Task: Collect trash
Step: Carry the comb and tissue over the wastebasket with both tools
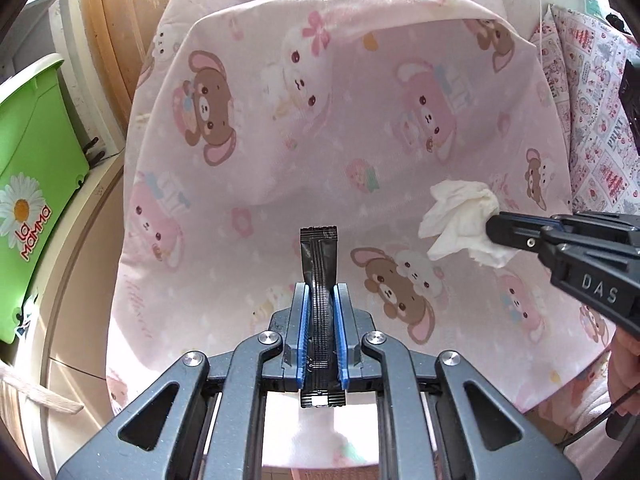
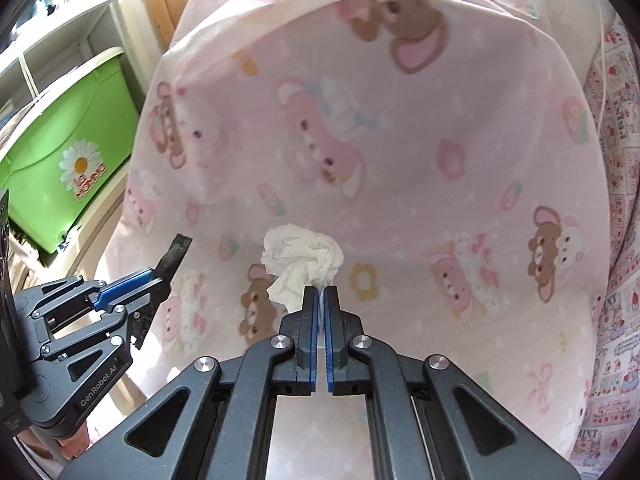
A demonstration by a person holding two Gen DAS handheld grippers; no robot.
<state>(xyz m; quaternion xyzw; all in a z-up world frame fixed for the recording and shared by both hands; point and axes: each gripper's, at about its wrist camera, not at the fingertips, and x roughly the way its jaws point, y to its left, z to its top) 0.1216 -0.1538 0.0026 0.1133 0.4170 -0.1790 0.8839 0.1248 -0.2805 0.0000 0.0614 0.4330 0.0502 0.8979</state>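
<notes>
My left gripper is shut on a long black sachet wrapper, held above the pink cartoon bed sheet. The wrapper sticks out past the fingertips and behind them. My right gripper is shut on a crumpled white tissue, also held over the sheet. In the left wrist view the right gripper comes in from the right with the tissue. In the right wrist view the left gripper shows at the left with the wrapper.
A green plastic bin with a daisy logo stands left of the bed, also seen in the right wrist view. A wooden headboard is behind it. A patterned pillow lies at the right. White shelves stand at far left.
</notes>
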